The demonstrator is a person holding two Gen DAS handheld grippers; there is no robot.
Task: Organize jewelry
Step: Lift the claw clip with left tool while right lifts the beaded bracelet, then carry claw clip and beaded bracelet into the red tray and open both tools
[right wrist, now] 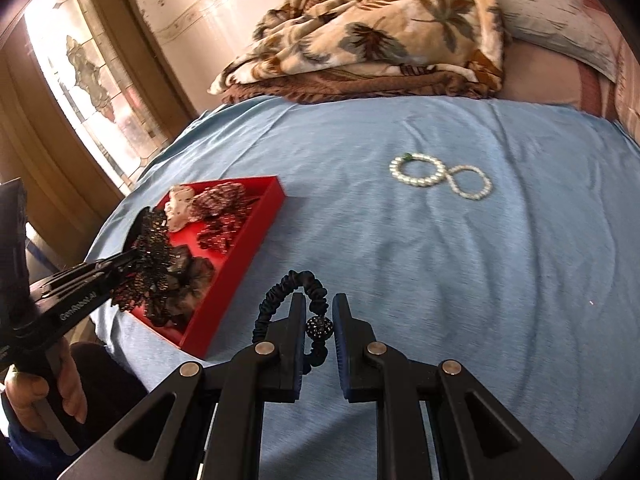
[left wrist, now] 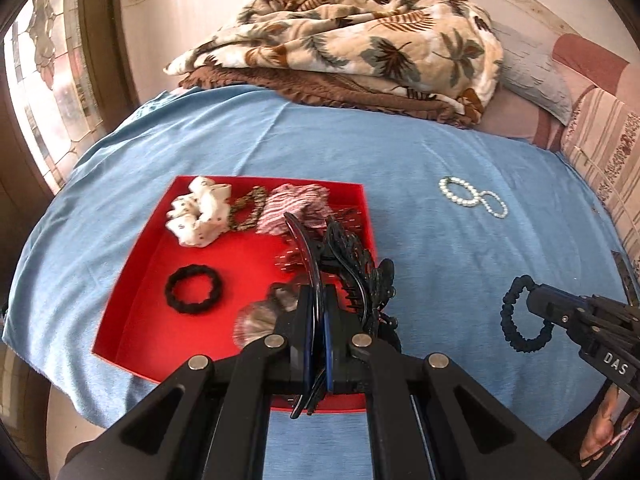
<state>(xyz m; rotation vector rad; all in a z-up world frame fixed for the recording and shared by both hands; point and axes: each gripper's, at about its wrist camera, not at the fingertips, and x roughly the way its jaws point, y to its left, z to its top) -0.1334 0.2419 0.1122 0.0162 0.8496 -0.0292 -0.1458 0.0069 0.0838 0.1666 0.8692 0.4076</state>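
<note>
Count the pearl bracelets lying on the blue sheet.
2. A larger bracelet and a smaller bracelet lie touching on the sheet, right of the tray.

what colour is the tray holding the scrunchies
Red tray, seen best in the left wrist view.

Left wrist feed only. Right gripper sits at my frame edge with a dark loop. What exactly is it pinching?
Observer: The right gripper pinches the dark hair tie at a sparkly bead between its jaws.
Operator: Pearl bracelets, any detail I miss?
Observer: The larger pearl bracelet has a small green piece on its far side.
Operator: My own load?
Observer: From the side, the left gripper holds a black beaded hair clip over the red tray.
</note>
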